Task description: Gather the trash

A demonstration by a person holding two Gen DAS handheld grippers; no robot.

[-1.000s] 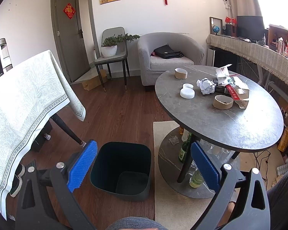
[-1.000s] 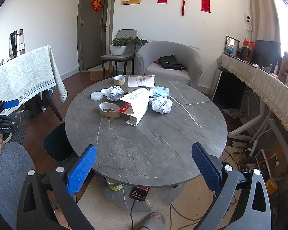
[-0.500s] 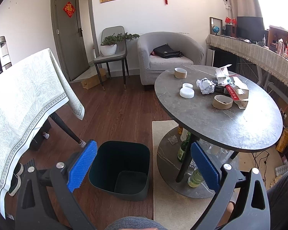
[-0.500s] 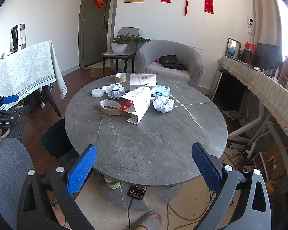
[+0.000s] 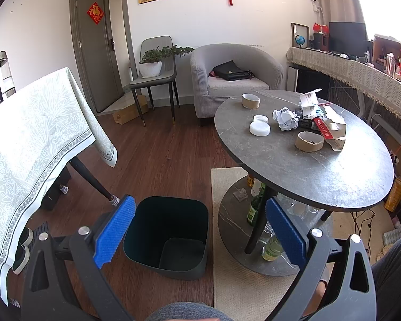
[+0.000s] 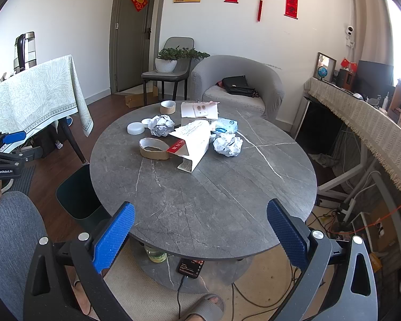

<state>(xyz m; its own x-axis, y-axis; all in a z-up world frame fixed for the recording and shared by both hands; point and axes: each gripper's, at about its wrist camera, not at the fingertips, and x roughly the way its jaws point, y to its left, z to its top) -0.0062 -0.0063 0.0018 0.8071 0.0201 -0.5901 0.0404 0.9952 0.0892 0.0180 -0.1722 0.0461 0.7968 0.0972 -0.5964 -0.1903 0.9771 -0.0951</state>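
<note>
2 grippers are hanging with jaws spread wide, gripping nothing: the left gripper [image 5: 197, 230] is hovering above the dark green bin [image 5: 171, 235] on the wood floor beside the table, and the right gripper [image 6: 200, 230] is sitting over the near edge of the round grey table [image 6: 214, 200]. Farther back, 2 crumpled paper balls [image 6: 161, 125] [image 6: 227, 145], a torn carton [image 6: 192, 144] and a tape roll [image 6: 153, 148] are lying clustered mid-table.

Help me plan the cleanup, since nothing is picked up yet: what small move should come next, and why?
Probably reach the right gripper forward toward the cardboard tape ring, the nearest trash on the round table. Both grippers are open and empty, and the dark green bin stands empty on the floor under the left gripper, ready for drops.
</note>
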